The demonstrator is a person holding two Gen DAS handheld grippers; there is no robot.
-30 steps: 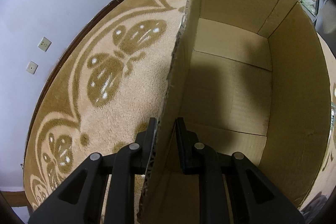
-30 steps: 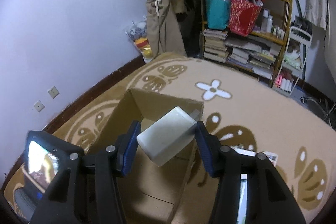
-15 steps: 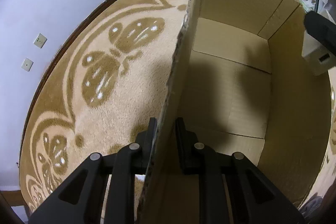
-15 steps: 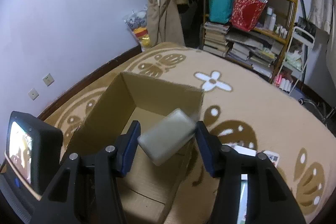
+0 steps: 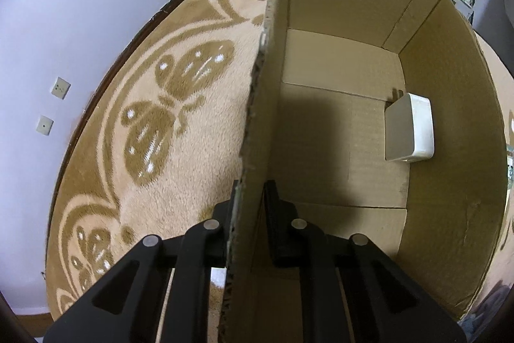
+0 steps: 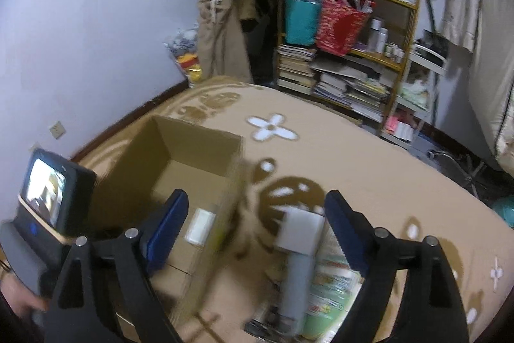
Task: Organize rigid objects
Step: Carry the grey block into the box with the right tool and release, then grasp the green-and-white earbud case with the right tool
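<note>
My left gripper [image 5: 250, 208] is shut on the near left wall of an open cardboard box [image 5: 263, 105], one finger outside and one inside. A white rectangular block [image 5: 409, 127] lies on the box floor against the right wall; it also shows in the right wrist view [image 6: 200, 225]. My right gripper [image 6: 257, 230] is open and empty, above the box's right wall [image 6: 225, 214]. A grey handheld device with a square head [image 6: 298, 249] lies on the rug beside flat packets [image 6: 331, 288], between my right fingers in view.
The box stands on a tan rug with brown butterflies [image 5: 160, 105]. The left gripper's screen [image 6: 45, 188] is at the left. A wooden shelf with books and bags [image 6: 340, 53] stands at the back wall. A chair base [image 6: 462, 163] is at the right.
My right gripper opened and let go of the white block, which dropped into the box. The gripper then swung right, over the box's right wall. My left gripper kept its hold.
</note>
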